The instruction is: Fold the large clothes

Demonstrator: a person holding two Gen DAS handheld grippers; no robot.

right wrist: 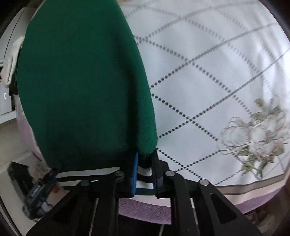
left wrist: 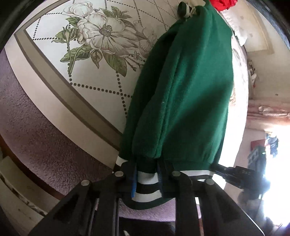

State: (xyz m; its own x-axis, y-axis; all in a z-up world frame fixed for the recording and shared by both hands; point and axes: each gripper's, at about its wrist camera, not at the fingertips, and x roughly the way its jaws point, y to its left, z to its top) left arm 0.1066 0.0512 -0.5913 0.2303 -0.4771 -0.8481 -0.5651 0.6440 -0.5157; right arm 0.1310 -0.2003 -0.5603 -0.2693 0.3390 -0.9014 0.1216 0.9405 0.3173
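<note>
Two black grippers and one green garment (left wrist: 183, 94) fill both wrist views. One left gripper (left wrist: 146, 179) has its jaws pressed onto the garment's striped hem band (left wrist: 146, 183), with fabric visibly sandwiched between a blue pad (left wrist: 133, 183) on one finger and the dark finger opposite. One right gripper (right wrist: 145, 178) pinches the same hem band further along, again with a blue pad on one side and the striped fabric caught between the jaws. The garment is a single large piece of deep green fleece, thick and fuzzy, lying folded lengthwise so that two soft ridges run side by side along it in the left view. Its hem is ribbed, with white and dark green stripes, gathered where the green body meets it. The garment stretches away from both grippers across one bedspread (left wrist: 54, 32), white with a diamond grid of dark dots, a grey-brown border stripe and printed flower sprays; one spray shows in each view. Beyond the garment's far end in the left view lies one red cloth (left wrist: 224, 4), and a small dark and cream shape sits beside it, too small to identify. A mauve textured cover (left wrist: 27, 109) shows below the bedspread's edge. Each gripper appears at the edge of the other's view.
</note>
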